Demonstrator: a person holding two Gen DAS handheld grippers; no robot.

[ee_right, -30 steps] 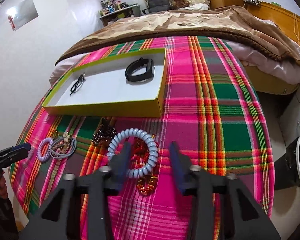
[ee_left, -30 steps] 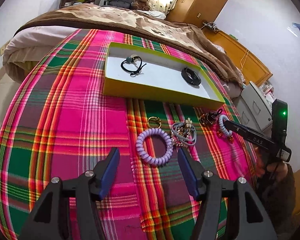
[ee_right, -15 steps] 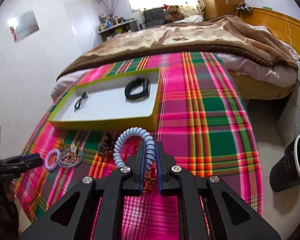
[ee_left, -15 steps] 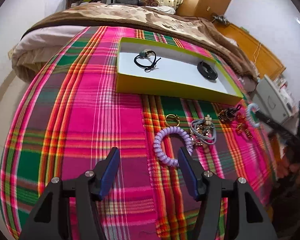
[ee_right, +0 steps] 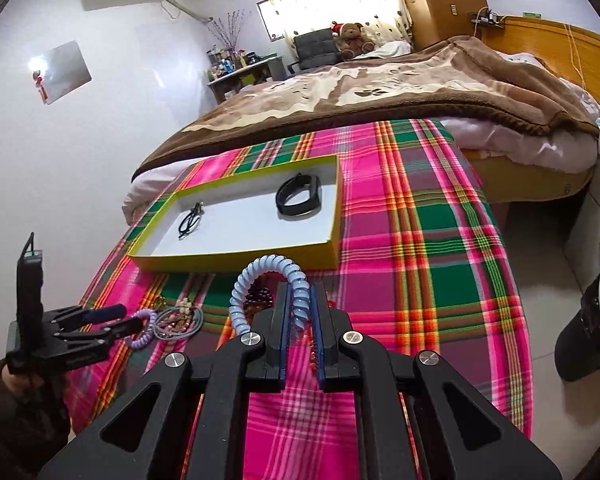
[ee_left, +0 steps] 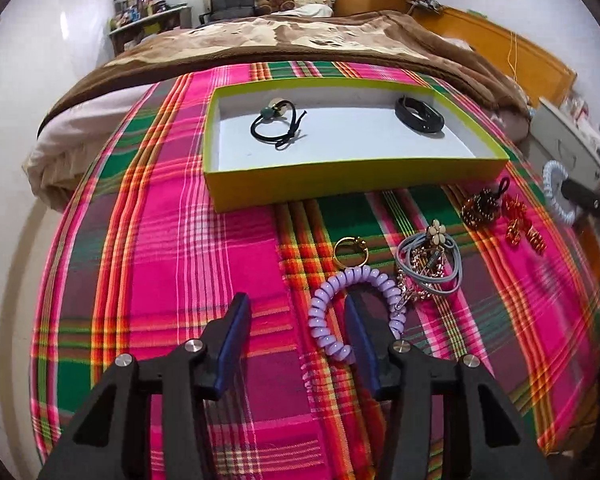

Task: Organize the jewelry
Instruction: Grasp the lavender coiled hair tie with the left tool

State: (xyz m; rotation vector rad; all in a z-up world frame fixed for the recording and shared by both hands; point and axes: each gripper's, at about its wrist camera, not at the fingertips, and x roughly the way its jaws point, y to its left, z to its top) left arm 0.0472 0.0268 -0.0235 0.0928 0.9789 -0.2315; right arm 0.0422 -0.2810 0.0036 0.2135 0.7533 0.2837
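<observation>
Right gripper (ee_right: 300, 320) clamped tight on a pale blue spiral coil band (ee_right: 274, 284), plastic and glossy, its loop arching up and left of the blue-padded fingers (ee_right: 284, 320), lifted above the plaid blanket (ee_right: 420, 240). Left gripper (ee_left: 296, 332) spread wide and low over the cloth, holding nothing; right finger (ee_left: 360, 340) reaching inside the loop of a lilac spiral coil band (ee_left: 340, 300), contact unclear. Just beside the lilac coil: a thin gold ring (ee_left: 350, 250), grey elastic ties tangled with a flower charm and chain (ee_left: 428, 264), a dark beaded cluster (ee_left: 478, 208), red-gold trinkets (ee_left: 520, 226). Beyond, a shallow yellow-green box (ee_left: 340, 188), white inside, containing a black cord tie (ee_left: 278, 128) and a black band (ee_left: 418, 120), well apart.
</observation>
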